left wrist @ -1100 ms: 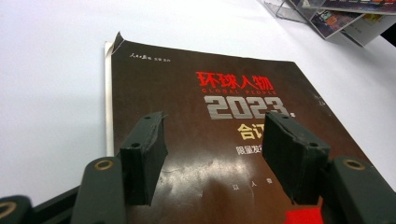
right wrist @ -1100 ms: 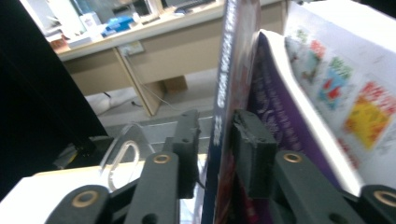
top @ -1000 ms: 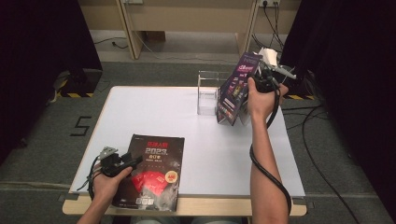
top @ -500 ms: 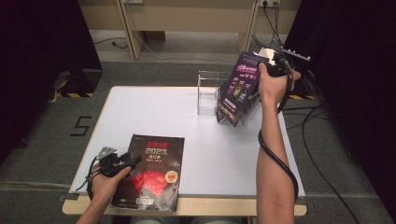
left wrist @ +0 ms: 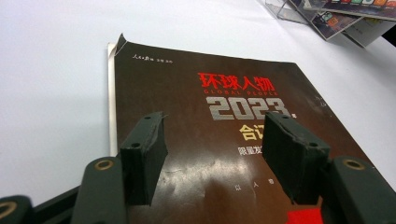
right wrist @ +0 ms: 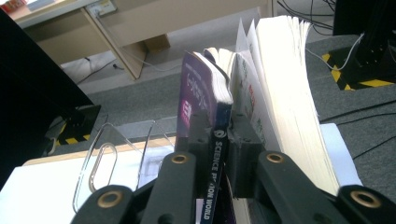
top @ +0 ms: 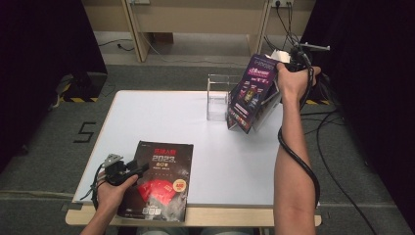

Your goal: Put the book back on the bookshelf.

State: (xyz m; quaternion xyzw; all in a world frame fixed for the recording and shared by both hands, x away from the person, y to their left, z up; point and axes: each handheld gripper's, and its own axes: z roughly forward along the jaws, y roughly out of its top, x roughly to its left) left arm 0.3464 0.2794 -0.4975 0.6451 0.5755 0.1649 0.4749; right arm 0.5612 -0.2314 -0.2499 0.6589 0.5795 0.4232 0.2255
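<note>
Your right gripper (top: 288, 58) has just been closing; its fingers (right wrist: 198, 135) now clench the purple magazine (top: 252, 93) by its spine, lifted above the surface's (top: 235, 161) far right corner, beside the clear rack (top: 218, 98). Keep that pinch firm and lower it squarely between the rack walls. The right gripper view reveals loose pages fanning out. Your left gripper (left wrist: 212, 154) hangs released over the dark magazine (top: 159, 178) at the near edge.

purple magazine (top: 252, 93) lifted upright and tilted beside the clear acrylic holder (top: 218, 100), pages fanning open
</note>
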